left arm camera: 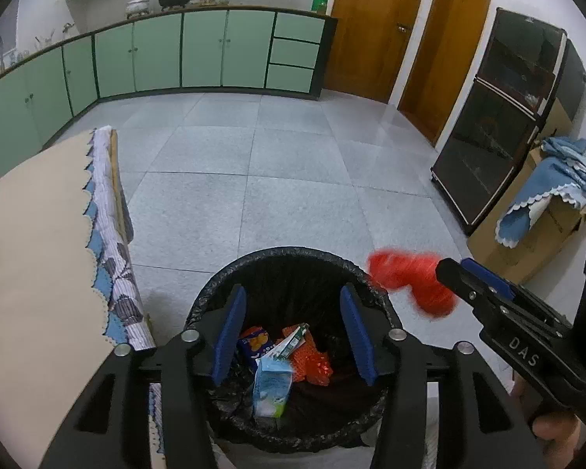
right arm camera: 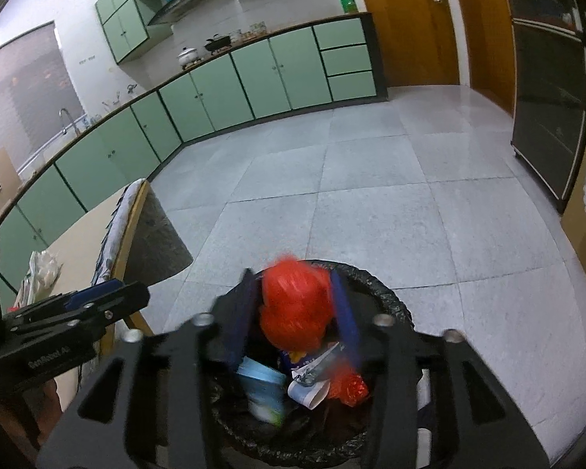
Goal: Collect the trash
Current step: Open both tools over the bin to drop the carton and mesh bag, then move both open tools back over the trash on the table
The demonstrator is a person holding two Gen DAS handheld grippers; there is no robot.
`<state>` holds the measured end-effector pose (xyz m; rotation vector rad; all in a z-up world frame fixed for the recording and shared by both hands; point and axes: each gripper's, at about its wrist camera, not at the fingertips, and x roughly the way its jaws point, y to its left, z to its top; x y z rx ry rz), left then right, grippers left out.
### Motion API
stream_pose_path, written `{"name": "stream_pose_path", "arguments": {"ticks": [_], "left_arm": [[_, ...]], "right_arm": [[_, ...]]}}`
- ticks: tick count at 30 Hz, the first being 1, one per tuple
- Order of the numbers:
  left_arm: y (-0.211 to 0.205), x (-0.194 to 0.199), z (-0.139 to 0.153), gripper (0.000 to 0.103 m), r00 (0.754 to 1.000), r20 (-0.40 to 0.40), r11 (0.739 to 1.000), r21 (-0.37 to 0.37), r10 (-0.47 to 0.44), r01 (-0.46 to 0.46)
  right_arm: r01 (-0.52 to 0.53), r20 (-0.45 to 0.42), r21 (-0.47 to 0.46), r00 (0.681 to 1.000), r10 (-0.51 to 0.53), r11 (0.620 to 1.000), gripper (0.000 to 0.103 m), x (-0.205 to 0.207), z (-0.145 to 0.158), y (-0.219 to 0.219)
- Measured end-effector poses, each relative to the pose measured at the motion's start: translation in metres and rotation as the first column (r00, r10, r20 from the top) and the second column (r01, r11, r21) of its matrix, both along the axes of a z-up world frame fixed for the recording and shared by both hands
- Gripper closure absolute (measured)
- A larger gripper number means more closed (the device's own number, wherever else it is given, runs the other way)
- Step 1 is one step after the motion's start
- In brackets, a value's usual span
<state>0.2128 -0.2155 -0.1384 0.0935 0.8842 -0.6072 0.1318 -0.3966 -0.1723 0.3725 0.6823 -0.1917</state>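
left wrist view: left gripper (left arm camera: 293,332) hangs over the black-lined bin (left arm camera: 293,262) at bottom centre, jaws apart with nothing between them. the blurry red wrapper (left arm camera: 410,281) sits at the right gripper (left arm camera: 449,269) tip by the rim, long axis running lower right.

right wrist view: the wrapper (right arm camera: 293,305) sits between spread pads (right arm camera: 345,312) over the bin (right arm camera: 386,293); can't tell if they grip it.

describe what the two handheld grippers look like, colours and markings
Both are black, angular frames with cut-out slots, silver round bolts at the joints and blue pads lining the fingers. The right gripper bears raised "DAS" lettering on its body; the left gripper carries small white lettering too blurred to read.
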Motion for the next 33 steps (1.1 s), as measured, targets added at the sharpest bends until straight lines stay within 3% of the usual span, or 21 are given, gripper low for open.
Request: {"name": "stream_pose_path", "arguments": {"ticks": [6,14,20,27,33], "left_arm": [[0.011,0.001,0.012,0.049,1.000,0.016,1.000,-0.019,0.026,-0.025],[0.058,-0.009,0.037,0.032,0.989,0.104,0.994,-0.042,0.108,-0.104],[0.114,-0.017,0.054,0.024,0.963,0.163,0.977,-0.052,0.214,-0.208],[0.200,-0.033,0.066,0.021,0.904,0.231,0.931,-0.022,0.359,-0.364],[0.280,-0.043,0.067,0.021,0.833,0.273,0.864,0.013,0.481,-0.503]], "right_arm": [[0.010,0.004,0.015,1.000,-0.010,1.000,0.044,0.000,0.002,-0.002],[0.016,0.040,-0.017,0.999,-0.016,1.000,0.014,-0.006,0.022,0.014],[-0.015,0.062,-0.034,0.998,0.017,0.999,0.010,-0.004,0.039,0.041],[-0.139,0.092,-0.084,0.985,0.147,0.987,0.010,0.015,0.061,0.106],[-0.276,0.124,-0.104,0.950,0.287,0.956,0.010,0.037,0.075,0.176]]}}
